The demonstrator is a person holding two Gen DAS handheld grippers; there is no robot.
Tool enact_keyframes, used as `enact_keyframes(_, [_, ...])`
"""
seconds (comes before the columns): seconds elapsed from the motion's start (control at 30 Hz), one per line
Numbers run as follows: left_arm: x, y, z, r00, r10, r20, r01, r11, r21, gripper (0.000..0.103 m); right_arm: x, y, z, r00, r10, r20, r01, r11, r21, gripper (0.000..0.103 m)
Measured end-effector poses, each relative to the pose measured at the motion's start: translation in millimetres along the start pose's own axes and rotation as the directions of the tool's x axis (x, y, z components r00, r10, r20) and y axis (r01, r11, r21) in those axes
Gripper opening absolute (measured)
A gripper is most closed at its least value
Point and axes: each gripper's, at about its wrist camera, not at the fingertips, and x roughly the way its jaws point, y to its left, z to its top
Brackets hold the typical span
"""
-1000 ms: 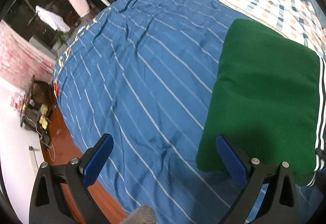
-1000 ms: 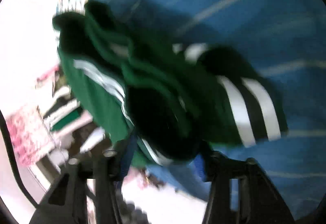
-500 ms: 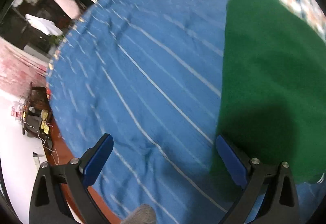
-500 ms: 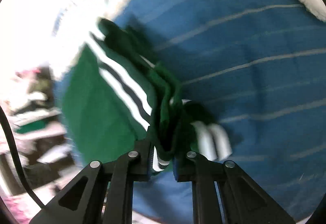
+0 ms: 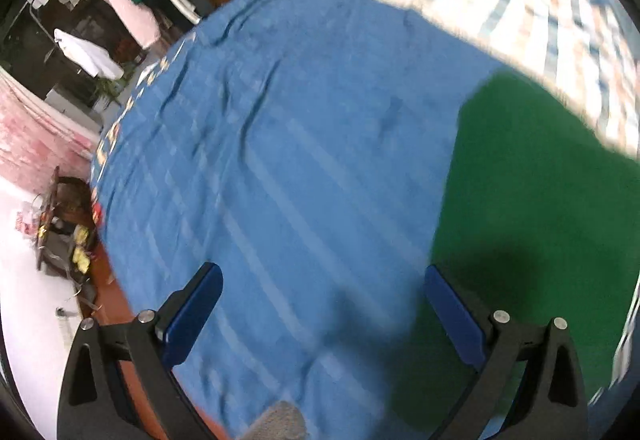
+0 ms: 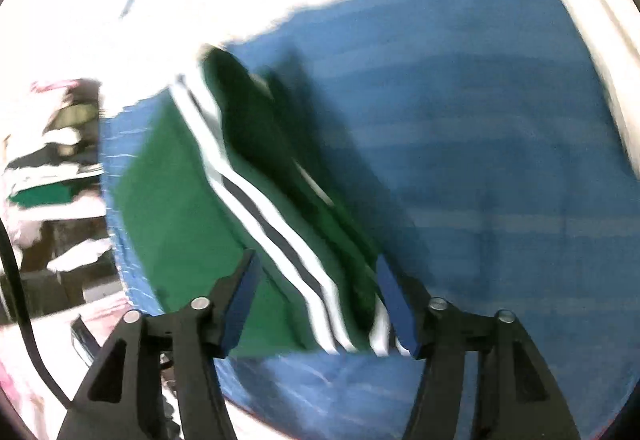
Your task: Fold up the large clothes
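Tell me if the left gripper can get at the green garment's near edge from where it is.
Probably yes. The left gripper is open, and its right finger already sits at the edge of the green garment lying flat on the blue sheet, with nothing between them.

Both my fisheye views were smeared with motion blur and curved hard toward their black rims. The upper left of my right view was blown out to white glare. My left view was evenly lit, with a dark shadow on the green garment point(image 5: 536, 200).
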Motion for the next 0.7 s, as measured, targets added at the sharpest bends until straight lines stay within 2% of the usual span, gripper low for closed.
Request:
enact_keyframes(0.1, [15, -25, 39, 0.999, -0.017, 0.03, 0.017, 1.0, 0.005, 0.103, 8, 42, 40, 0.998, 0.041, 0.048, -0.037, 0.996, -0.082, 0.063])
enact_keyframes(0.2, [48, -57, 74, 1.0, -0.012, 0.016, 0.012, 0.998, 0.057, 0.103, 22, 69, 80, 0.996, 0.053, 0.067, -0.044, 0.989, -0.139, 0.063])
enact_keyframes(0.33, [90, -77, 90, 0.997, 0.068, -0.024, -0.064, 0.989, 0.131, 0.103, 61, 81, 111, 0.999, 0.032, 0.004, -0.031, 0.991, -0.128, 0.062])
enact_keyframes(0.37, [95, -75, 91, 0.997, 0.062, -0.039, -0.057, 0.991, 0.123, 0.103, 71, 82, 115, 0.999, 0.023, -0.025, -0.026, 0.992, -0.127, 0.032])
enact_keyframes(0.4, [98, -71, 92, 0.998, 0.032, -0.055, -0.026, 0.995, 0.101, 0.103, 76, 83, 115, 1.0, 0.026, -0.017, -0.028, 0.99, -0.138, 0.005])
enact_keyframes(0.47, [97, -64, 92, 0.998, 0.0, -0.066, 0.006, 0.997, 0.08, 0.103, 83, 85, 114, 1.0, -0.02, 0.024, 0.024, 0.989, -0.145, 0.002])
enact_keyframes(0.53, [95, -64, 90, 0.998, -0.011, -0.059, 0.016, 0.996, 0.092, 0.103, 71, 86, 106, 0.994, -0.037, 0.102, 0.049, 0.992, -0.12, 0.002])
enact_keyframes(0.57, [94, -68, 91, 0.998, -0.009, -0.054, 0.014, 0.995, 0.098, 0.103, 71, 82, 106, 0.993, -0.043, 0.112, 0.054, 0.993, -0.102, 0.002])
enact_keyframes(0.63, [95, -71, 92, 0.999, 0.007, -0.054, -0.001, 0.994, 0.109, 0.103, 77, 65, 106, 0.994, -0.065, 0.084, 0.069, 0.996, -0.048, 0.002])
enact_keyframes(0.7, [93, -68, 94, 0.998, 0.01, -0.062, -0.004, 0.995, 0.103, 0.103, 90, 64, 106, 0.996, -0.087, 0.025, 0.088, 0.994, -0.066, 0.002])
